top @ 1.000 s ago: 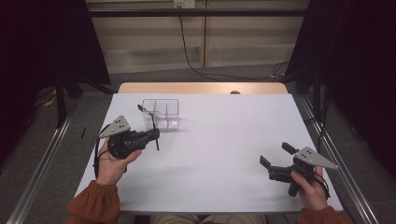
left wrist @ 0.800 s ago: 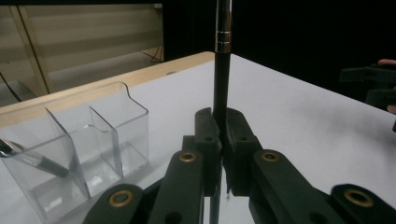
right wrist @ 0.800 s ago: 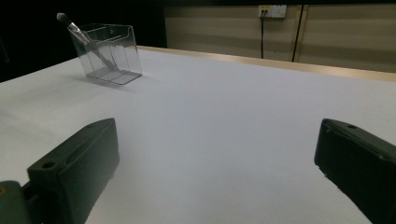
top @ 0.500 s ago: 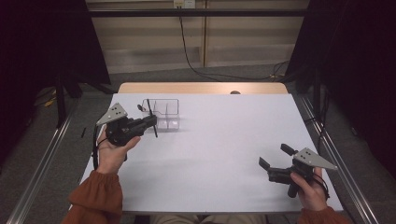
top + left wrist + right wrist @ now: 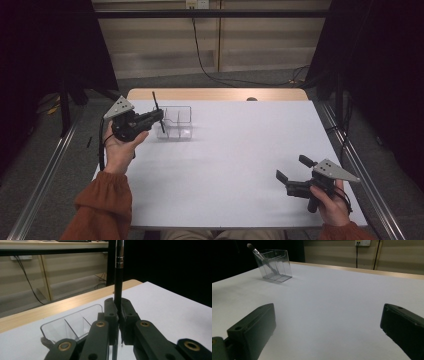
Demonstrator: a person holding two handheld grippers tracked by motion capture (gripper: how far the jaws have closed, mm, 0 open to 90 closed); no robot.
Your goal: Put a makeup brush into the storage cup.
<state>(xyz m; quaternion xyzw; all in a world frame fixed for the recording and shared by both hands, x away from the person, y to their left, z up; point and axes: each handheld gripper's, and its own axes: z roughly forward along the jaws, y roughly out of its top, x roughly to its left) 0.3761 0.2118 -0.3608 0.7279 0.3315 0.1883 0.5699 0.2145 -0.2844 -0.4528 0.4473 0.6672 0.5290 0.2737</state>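
the left gripper (image 5: 159,116) is clamped on a thin black brush (image 5: 118,277) near the table's (image 5: 240,150) far left corner. the brush's long axis stands nearly upright, crosswise to the jaws, its silver band (image 5: 119,255) above them. it is held just beside the left end of a clear divided box (image 5: 175,122), where a second brush (image 5: 260,257) leans with its tuft up. the right gripper (image 5: 292,172) rests near the table's near right corner, jaws spread wide, holding nothing.
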